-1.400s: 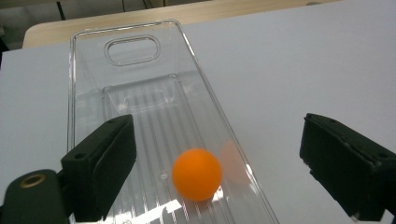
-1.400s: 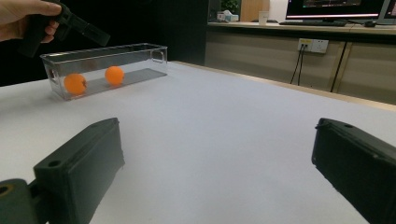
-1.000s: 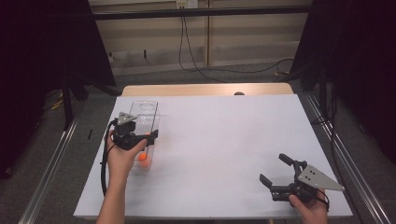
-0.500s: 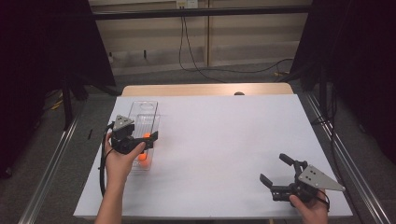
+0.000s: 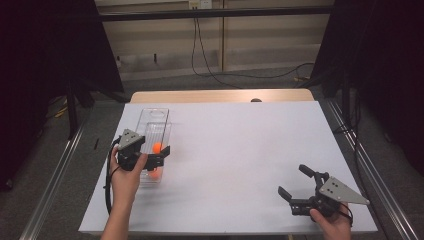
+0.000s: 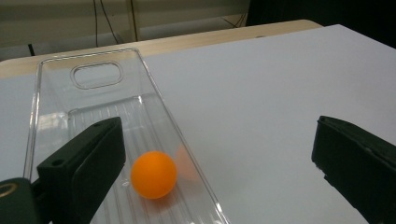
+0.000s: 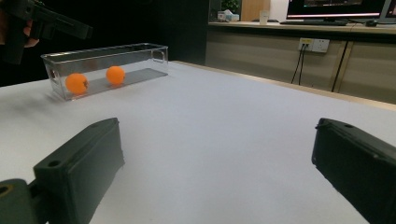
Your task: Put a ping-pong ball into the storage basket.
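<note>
Near the desk's left edge, the left gripper (image 5: 159, 156) hung over the clear box (image 5: 155, 120), its jaws just opened wide with nothing between them. Two orange balls (image 7: 95, 79) lay inside, likely dropped there. Right gripper (image 5: 296, 186) waited open, empty, near the front right corner.

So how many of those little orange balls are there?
2, both inside the clear plastic box: one orange ball near its end by the left gripper, the other farther along.
</note>
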Demonstrator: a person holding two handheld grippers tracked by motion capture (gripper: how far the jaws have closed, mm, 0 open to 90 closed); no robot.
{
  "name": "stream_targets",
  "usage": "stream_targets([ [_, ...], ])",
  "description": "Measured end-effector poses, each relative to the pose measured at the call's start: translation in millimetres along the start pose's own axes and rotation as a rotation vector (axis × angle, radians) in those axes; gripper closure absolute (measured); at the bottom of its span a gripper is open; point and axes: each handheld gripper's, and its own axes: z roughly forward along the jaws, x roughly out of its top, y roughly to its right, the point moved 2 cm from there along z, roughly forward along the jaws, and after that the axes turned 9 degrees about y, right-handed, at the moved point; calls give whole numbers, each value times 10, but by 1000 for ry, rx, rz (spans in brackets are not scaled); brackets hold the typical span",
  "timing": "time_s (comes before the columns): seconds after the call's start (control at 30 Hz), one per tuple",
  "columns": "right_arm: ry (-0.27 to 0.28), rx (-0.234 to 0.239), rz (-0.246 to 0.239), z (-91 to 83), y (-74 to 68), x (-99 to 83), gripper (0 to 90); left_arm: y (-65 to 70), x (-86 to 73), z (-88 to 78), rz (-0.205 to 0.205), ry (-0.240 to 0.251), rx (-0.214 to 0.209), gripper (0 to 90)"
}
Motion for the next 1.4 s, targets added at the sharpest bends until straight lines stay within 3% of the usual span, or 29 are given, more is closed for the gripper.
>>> stream_targets([
  [0.33,0,0,1,-1,-2,1,14,31,-66,-65,10,51,-14,30],
  [0.47,1,-2,3,-2,0,1,14,54,-110,-90,-17,46,-44,28],
  [0.67,0,0,0,0,-3,1,14,76,-182,-116,-12,40,-53,28],
  [0.9,0,-2,5,-2,0,0,14,104,-222,-179,-36,90,-73,28],
  [0.97,0,0,0,-2,-1,1,15,111,-241,-195,-17,85,-74,28],
  [1.23,0,-1,0,1,-3,1,14,156,-341,-264,-22,106,-118,28],
  [1.4,-1,0,1,2,-9,3,14,163,-409,-297,-17,126,-121,28],
])
